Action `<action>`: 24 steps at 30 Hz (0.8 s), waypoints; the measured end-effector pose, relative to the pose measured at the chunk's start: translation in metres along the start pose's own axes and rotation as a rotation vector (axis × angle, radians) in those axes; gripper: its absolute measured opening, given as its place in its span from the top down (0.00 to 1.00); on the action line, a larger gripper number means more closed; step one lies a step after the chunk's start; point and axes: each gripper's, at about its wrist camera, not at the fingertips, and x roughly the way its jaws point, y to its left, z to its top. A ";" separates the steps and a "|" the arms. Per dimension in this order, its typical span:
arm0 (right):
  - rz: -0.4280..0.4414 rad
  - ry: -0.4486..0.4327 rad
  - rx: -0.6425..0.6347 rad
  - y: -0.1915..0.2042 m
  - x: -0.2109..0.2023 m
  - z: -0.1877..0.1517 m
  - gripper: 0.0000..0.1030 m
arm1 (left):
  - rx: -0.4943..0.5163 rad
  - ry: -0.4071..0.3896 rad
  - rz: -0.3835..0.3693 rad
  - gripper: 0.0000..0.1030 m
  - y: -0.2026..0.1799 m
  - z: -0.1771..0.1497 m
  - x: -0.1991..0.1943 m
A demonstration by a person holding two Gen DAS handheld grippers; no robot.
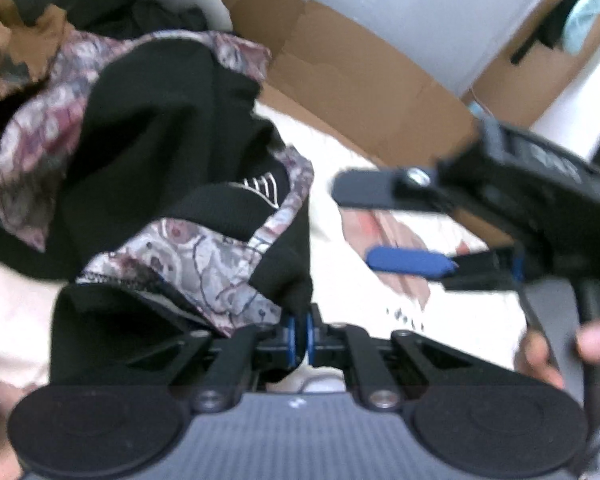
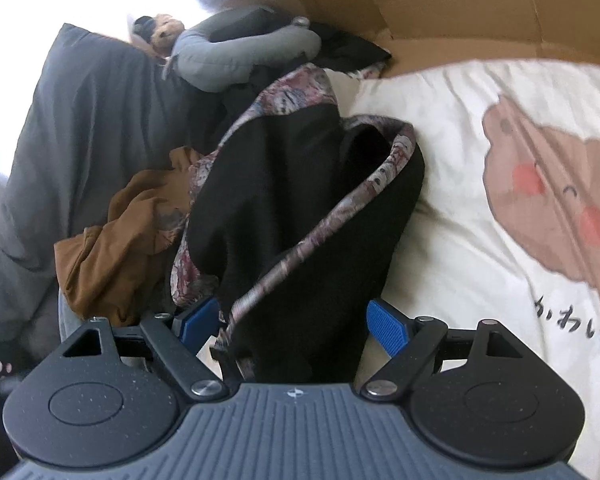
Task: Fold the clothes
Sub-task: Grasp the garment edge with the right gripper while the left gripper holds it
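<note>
The left gripper (image 1: 304, 326) is pinched nearly closed on a black edge of the black garment with paisley lining (image 1: 172, 184), which lies crumpled on the cream blanket (image 2: 460, 200). The right gripper (image 2: 296, 322) stands wide, its blue pads (image 2: 386, 326) either side of the garment's black fabric without pressing it.

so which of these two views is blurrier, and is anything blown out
Left wrist view is blurrier: the black garment, cardboard and right gripper are smeared. Right wrist view is sharper, but its top-left corner is washed out white, and the fisheye bends the cream bedding.
</note>
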 end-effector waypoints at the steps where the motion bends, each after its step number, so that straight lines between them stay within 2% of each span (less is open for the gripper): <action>1: -0.007 0.012 0.012 -0.004 0.005 0.000 0.28 | 0.008 0.010 -0.004 0.95 -0.001 -0.003 0.001; 2: -0.022 0.030 0.028 -0.010 0.010 -0.001 0.33 | 0.017 0.021 -0.007 0.95 -0.002 -0.006 0.002; 3: -0.031 0.054 0.058 -0.017 0.016 -0.003 0.43 | 0.025 0.031 -0.009 0.95 -0.003 -0.009 0.003; 4: -0.024 0.067 0.098 -0.024 0.020 -0.005 0.48 | 0.034 0.042 -0.011 0.95 -0.003 -0.012 0.004; 6: 0.000 0.087 0.183 -0.038 0.025 -0.009 0.48 | 0.062 0.056 -0.011 0.95 -0.007 -0.017 0.005; 10: 0.015 0.084 0.238 -0.044 0.023 -0.012 0.47 | 0.130 0.070 -0.013 0.95 -0.018 -0.023 0.007; 13: 0.025 0.087 0.246 -0.044 0.019 -0.013 0.44 | 0.154 0.084 -0.020 0.95 -0.022 -0.023 0.011; 17: -0.016 0.143 0.223 -0.050 0.024 -0.014 0.42 | 0.143 0.113 -0.045 0.95 -0.026 -0.028 0.010; 18: -0.024 0.159 0.224 -0.054 0.025 -0.015 0.48 | 0.133 0.122 -0.047 0.95 -0.025 -0.028 0.010; 19: -0.031 0.175 0.223 -0.057 0.025 -0.017 0.75 | 0.124 0.133 -0.044 0.95 -0.023 -0.027 0.009; 20: -0.042 0.194 0.221 -0.061 0.025 -0.018 0.93 | 0.115 0.145 -0.040 0.94 -0.023 -0.026 0.008; 21: -0.058 0.207 0.225 -0.066 0.024 -0.018 0.98 | 0.108 0.156 -0.038 0.93 -0.023 -0.028 0.008; 24: -0.069 0.241 0.191 -0.076 0.018 -0.019 0.99 | 0.084 0.164 -0.029 0.87 -0.022 -0.023 0.004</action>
